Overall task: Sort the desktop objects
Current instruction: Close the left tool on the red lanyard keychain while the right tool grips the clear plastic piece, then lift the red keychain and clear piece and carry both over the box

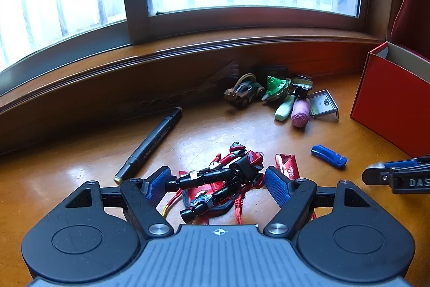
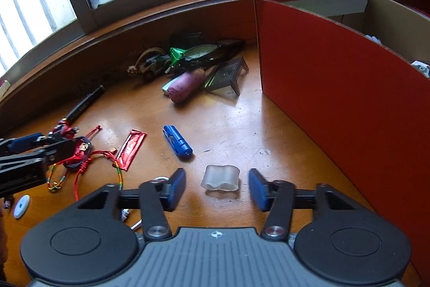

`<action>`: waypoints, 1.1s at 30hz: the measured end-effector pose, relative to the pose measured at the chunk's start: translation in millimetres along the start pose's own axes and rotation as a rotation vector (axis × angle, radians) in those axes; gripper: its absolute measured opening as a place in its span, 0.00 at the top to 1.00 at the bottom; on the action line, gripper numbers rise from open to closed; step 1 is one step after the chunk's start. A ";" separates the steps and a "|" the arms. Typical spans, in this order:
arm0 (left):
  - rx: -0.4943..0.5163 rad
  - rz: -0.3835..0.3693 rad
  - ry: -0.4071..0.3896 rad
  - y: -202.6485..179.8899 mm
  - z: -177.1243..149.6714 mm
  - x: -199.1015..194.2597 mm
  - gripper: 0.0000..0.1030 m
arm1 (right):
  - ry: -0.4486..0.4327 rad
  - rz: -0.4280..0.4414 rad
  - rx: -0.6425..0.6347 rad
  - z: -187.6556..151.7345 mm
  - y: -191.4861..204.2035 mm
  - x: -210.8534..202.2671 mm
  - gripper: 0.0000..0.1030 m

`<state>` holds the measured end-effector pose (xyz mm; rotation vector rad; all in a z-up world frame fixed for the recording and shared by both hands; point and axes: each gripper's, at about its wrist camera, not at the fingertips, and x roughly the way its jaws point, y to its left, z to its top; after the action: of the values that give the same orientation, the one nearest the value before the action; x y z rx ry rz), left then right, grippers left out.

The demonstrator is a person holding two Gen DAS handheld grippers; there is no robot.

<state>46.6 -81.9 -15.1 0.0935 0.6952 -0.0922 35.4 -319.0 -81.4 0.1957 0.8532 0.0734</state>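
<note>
Closest to the left wrist camera, the left gripper [image 1: 217,183] stands wide open over a red-and-black robot action figure [image 1: 228,174], its blue pads on either side of the toy without clamping it; the figure lies on a tangle of red cord bracelets [image 2: 88,160] near the front edge of the wooden desktop [image 1: 80,174]. The right gripper [image 2: 217,186] is likewise spread wide, bracketing a small translucent silicone case [image 2: 221,177] that sits flat on the wood, apart from both pads. A red cardboard box [image 2: 336,88] stands open along the right edge and already holds some items, too small to name. Loose on the desk are a blue clip-like tool [image 2: 178,142], a red foil sachet [image 2: 133,148], a black marker [image 1: 150,145] toward the left, and a cluster against the back edge: a toy car [image 1: 246,92], a green spinning top [image 1: 276,88], and a pink cylinder [image 1: 301,112]. Risks, as I judge them: the figure's jointed limbs could fold or slip under a squeeze, and the cords beneath may snag and be dragged up with it; the soft case could buckle and squirt out of a pinch.
</note>
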 end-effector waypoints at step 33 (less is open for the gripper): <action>0.184 -0.248 -0.106 -25.1 8.6 -23.0 0.26 | -0.193 -0.161 0.098 -21.5 22.2 -87.4 0.89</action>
<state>31.6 -106.5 4.8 0.1777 0.5893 -0.3969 -37.9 -306.7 -26.0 0.2215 0.6777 -0.1359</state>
